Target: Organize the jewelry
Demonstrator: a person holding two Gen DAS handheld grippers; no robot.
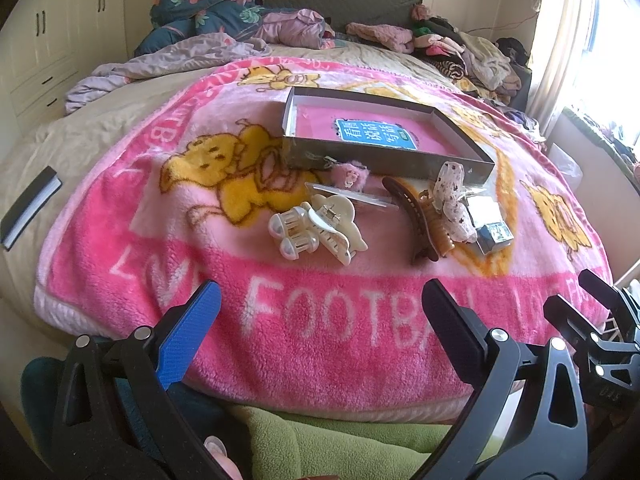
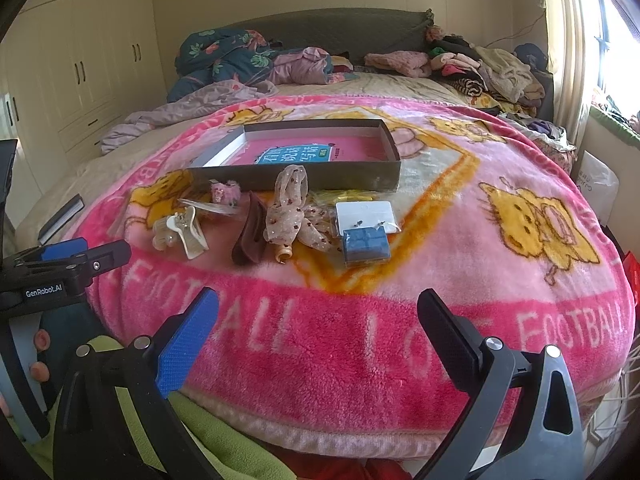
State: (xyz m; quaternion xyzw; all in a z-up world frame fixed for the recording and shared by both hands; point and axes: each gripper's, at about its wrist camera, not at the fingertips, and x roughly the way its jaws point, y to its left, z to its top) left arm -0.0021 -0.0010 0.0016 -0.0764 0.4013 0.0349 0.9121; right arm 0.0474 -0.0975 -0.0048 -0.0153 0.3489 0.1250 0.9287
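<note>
Both grippers hover over the near edge of the pink blanket point(image 2: 360, 340) on the bed, jaws spread wide and holding nothing: left gripper point(image 1: 320, 320), right gripper point(image 2: 320, 320). The hair accessories lie well ahead, at twelve o'clock from the jaws: a cream claw clip point(image 1: 320, 226), a brown claw clip point(image 1: 420, 216), a spotted bow point(image 2: 292, 204) and a blue box point(image 2: 366, 245). Beyond them lies the open tray point(image 1: 384, 160).
</note>
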